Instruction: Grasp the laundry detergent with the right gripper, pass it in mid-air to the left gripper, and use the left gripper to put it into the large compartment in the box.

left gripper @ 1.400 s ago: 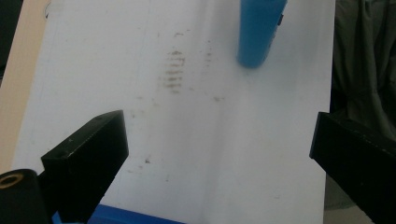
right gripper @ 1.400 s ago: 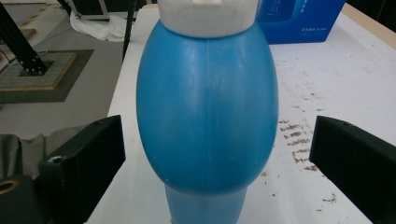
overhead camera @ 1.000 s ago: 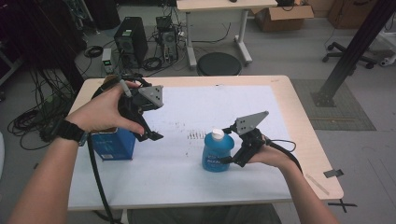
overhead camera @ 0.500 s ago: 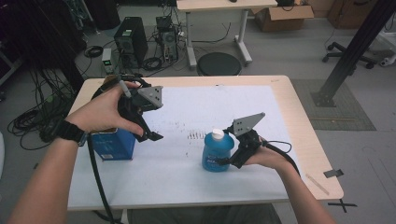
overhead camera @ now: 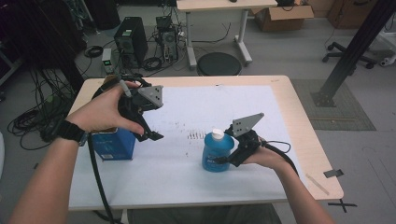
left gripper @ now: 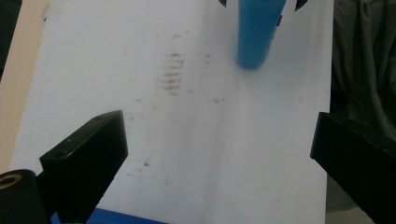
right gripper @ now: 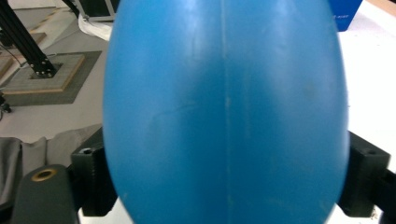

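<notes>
A blue bottle [overhead camera: 215,151] with a white cap stands upright on the white sheet, right of centre. My right gripper [overhead camera: 224,161] reaches it from the right, low on its body. Its jaws have just been closing, and in the right gripper view both sit against the sides of the bottle [right gripper: 224,116]. My left gripper [overhead camera: 148,136] hangs above the table at the left, open, with nothing between its fingers. Its own view looks down past the left gripper [left gripper: 219,135] at the bottle [left gripper: 256,32] farther off.
A blue box [overhead camera: 112,144] stands at the table's left edge, under my left hand. The white sheet [overhead camera: 196,107] has dark smudges at its middle. A cable trails from each gripper. Computers, a stool and another table stand on the floor beyond.
The right gripper's jaws have drawn in against the blue bottle. Both hands have stayed in place, and the left gripper has stayed open.
</notes>
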Tool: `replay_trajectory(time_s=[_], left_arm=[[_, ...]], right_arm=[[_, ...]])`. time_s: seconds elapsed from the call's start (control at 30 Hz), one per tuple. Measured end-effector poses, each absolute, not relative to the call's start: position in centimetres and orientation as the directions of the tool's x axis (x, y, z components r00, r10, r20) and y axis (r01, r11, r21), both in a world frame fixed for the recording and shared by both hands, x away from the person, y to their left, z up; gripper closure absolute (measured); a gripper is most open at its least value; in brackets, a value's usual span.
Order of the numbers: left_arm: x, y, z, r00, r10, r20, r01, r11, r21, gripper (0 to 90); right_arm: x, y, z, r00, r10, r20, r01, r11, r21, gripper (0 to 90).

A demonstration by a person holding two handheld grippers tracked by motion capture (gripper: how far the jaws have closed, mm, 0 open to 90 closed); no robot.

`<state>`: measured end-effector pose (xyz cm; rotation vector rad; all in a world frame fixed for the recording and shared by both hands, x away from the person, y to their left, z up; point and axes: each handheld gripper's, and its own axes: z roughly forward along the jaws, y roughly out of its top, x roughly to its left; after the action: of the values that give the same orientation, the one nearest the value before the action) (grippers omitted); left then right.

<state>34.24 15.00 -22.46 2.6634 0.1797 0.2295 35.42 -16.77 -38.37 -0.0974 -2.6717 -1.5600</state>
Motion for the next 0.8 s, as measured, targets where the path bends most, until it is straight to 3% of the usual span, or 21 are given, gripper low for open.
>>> replay_trajectory(time_s=[0.5,0.8], left_arm=[[34.1,15.19,-22.37,0.977,0.163,0.137,0.083,-0.884,0.459,4.6],[34.01,15.32,-22.3,0.976,0.166,0.138,0.084,-0.881,0.465,4.8]], right_arm=[[35.61,-16.72,-38.42,-0.997,0.017,0.079,0.077,0.488,0.87,24.5],[35.7,-16.75,-38.61,-0.997,0.01,0.08,0.074,0.497,0.865,35.3]])
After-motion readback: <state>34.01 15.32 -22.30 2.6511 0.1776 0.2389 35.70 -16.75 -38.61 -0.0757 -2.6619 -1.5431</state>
